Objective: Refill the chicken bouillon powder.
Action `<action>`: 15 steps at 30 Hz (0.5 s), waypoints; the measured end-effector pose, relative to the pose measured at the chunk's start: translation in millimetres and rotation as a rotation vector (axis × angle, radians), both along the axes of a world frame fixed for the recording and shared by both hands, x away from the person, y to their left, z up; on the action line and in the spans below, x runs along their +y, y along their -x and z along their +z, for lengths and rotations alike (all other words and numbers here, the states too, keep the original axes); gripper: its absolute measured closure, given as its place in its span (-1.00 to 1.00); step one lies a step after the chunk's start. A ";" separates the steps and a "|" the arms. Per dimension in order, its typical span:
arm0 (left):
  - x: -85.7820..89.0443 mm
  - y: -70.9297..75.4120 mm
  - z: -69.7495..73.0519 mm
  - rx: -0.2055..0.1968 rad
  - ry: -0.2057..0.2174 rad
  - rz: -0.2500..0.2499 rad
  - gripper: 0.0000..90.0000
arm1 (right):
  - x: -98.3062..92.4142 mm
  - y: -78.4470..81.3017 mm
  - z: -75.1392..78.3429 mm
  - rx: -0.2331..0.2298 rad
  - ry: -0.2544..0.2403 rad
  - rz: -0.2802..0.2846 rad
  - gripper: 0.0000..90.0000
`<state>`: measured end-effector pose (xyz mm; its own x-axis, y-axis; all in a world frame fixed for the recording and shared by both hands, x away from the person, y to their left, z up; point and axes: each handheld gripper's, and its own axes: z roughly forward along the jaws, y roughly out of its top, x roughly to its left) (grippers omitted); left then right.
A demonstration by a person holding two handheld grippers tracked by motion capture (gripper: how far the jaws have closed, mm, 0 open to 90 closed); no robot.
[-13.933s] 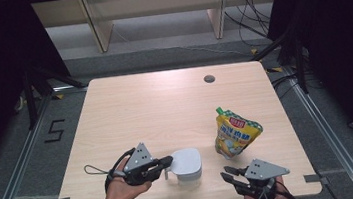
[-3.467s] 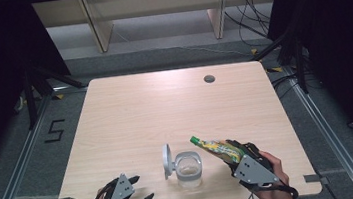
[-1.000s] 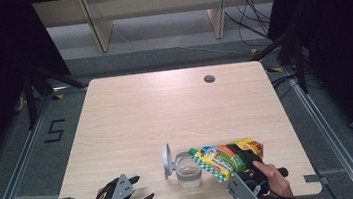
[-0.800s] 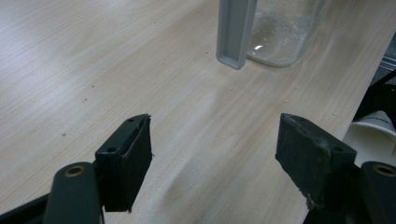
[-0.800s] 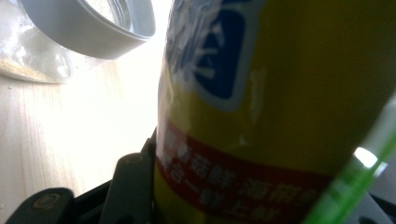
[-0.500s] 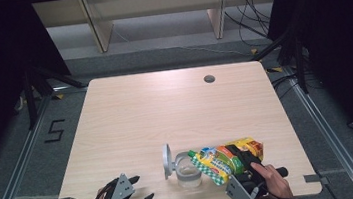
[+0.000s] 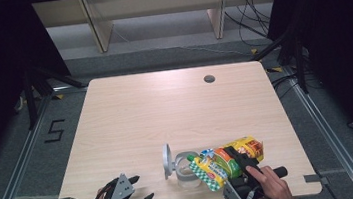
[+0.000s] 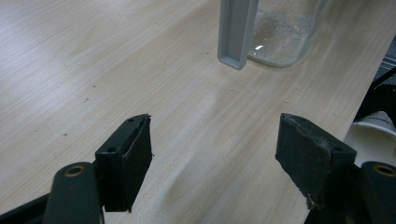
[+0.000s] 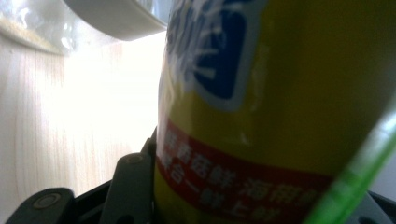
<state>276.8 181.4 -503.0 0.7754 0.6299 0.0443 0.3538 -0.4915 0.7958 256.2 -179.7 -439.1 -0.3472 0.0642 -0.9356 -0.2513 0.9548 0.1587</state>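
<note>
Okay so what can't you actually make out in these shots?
- High view: whether anything pours from the pouch; its spout end covers the opening of the clear container.
- Right gripper view: one jaw of the right gripper, hidden by the pouch; the print is blurred.
- Left gripper view: the container's top, cut off by the edge.

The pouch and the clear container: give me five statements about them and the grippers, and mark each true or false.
1. The right gripper grips the yellow pouch. True.
2. The pouch stands upright on the table. False: it is tipped over, spout end at the clear container.
3. The left gripper has open jaws with nothing between them. True.
4. The container's grey lid is shut. False: it stands open at the container's left side.
5. The left gripper holds the container. False: it sits apart, near the table's front edge.
</note>
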 end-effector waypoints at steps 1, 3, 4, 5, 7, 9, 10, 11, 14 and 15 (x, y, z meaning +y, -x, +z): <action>0.1 -0.3 -0.1 -0.002 -0.006 0.001 -0.42 | 0.5 0.2 -0.3 -0.011 0.017 0.003 0.23; 0.1 -0.1 0.0 -0.001 -0.003 0.000 -0.42 | 2.9 -0.8 -2.0 -0.020 0.032 0.027 0.23; 0.2 -0.2 0.0 -0.002 -0.005 0.001 -0.42 | 2.9 -0.6 -4.4 -0.014 0.019 0.021 0.24; 0.6 -0.4 0.2 -0.002 -0.012 -0.003 -0.42 | 3.1 1.0 -6.5 0.001 0.010 -0.003 0.24; 0.0 -0.1 -0.5 -0.010 -0.007 0.008 -0.42 | 4.7 -1.5 -2.9 -0.040 0.087 0.043 0.25; 0.0 -0.2 -0.7 -0.010 -0.007 0.008 -0.42 | 4.4 0.2 -6.8 -0.032 0.066 0.018 0.25; 0.0 -0.3 -0.6 -0.011 -0.009 0.007 -0.42 | 4.6 -0.2 -7.5 -0.035 0.069 0.022 0.25; 0.0 -0.3 -0.6 -0.011 -0.009 0.007 -0.42 | 5.3 0.3 -5.9 -0.044 0.110 0.020 0.25; -0.3 -0.1 -1.0 -0.007 -0.001 0.007 -0.42 | 6.8 1.0 -8.6 -0.061 0.135 0.013 0.25; -0.7 0.1 -1.3 -0.006 0.006 0.008 -0.42 | 9.0 -0.8 -5.7 -0.098 0.193 0.050 0.25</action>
<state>276.7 180.7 -504.3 0.7699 0.6366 0.0446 0.3534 -0.4835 0.8008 257.0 -170.7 -444.8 -0.2521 -0.1346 -0.9583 -0.3043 0.9511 -0.0535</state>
